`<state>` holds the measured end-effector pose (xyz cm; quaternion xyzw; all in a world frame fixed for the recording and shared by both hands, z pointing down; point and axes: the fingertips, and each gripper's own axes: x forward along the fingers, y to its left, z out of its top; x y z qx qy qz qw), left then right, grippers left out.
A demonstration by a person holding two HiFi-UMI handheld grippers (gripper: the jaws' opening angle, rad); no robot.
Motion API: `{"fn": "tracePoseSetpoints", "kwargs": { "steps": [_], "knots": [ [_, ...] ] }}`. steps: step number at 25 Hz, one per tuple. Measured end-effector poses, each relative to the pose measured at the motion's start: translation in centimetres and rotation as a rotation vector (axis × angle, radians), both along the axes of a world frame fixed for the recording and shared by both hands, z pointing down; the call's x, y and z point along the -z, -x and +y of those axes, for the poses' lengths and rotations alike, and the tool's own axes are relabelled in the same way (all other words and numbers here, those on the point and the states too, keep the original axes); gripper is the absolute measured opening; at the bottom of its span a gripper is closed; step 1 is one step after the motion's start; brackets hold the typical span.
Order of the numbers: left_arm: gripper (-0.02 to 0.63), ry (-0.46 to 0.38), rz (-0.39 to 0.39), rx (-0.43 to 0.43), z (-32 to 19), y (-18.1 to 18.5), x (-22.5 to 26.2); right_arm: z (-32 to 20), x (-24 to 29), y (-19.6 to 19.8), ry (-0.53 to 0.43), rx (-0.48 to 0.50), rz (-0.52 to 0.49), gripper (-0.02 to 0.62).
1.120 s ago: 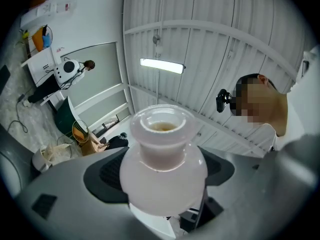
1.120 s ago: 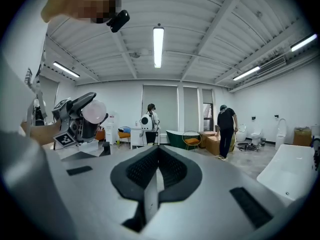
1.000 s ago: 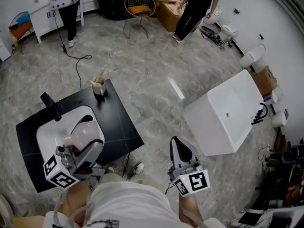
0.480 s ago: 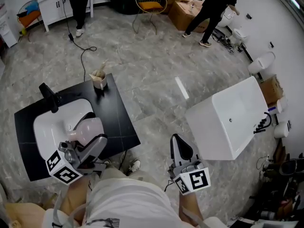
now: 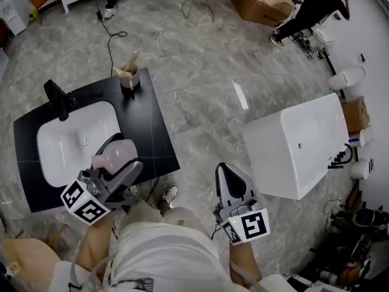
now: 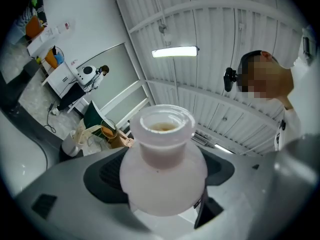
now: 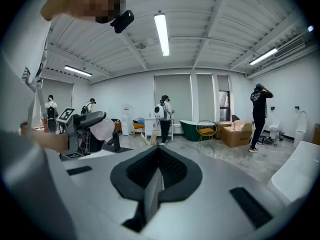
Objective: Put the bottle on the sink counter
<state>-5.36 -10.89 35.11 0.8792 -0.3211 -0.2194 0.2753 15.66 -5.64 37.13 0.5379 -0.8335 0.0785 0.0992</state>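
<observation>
— Over the near right rim of the sink (image 5: 61, 148): where is the bottle?

— The bottle (image 5: 114, 156) hangs there, clamped round its belly by the left gripper (image 5: 126, 153), neck pointing away from the hand. A second ago it hung over the basin. It has since shifted toward the black counter (image 5: 152, 145) and is not yet set down.

— Bearing on the task?

— Judged: the carry is nearly done, and lowering onto bare counter and release remain. The right gripper (image 5: 226, 176) is well apart, its jaws together on nothing.
</observation>
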Motion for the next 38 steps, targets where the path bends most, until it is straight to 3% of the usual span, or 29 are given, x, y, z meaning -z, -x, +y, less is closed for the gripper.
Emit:
{"fn": "tracePoseSetpoints", "kwargs": {
  "steps": [13, 38],
  "knots": [
    [0.405, 0.111, -0.167, 0.02, -1.3, -3.3, -10.6, 0.3, -5.0, -1.6, 0.09, 0.034, 0.005, 0.011],
    [0.405, 0.201, -0.548, -0.036, -2.2, -9.6, -25.0, 0.0, -8.0, -4.3, 0.137, 0.053, -0.003, 0.011]
  ]
}}
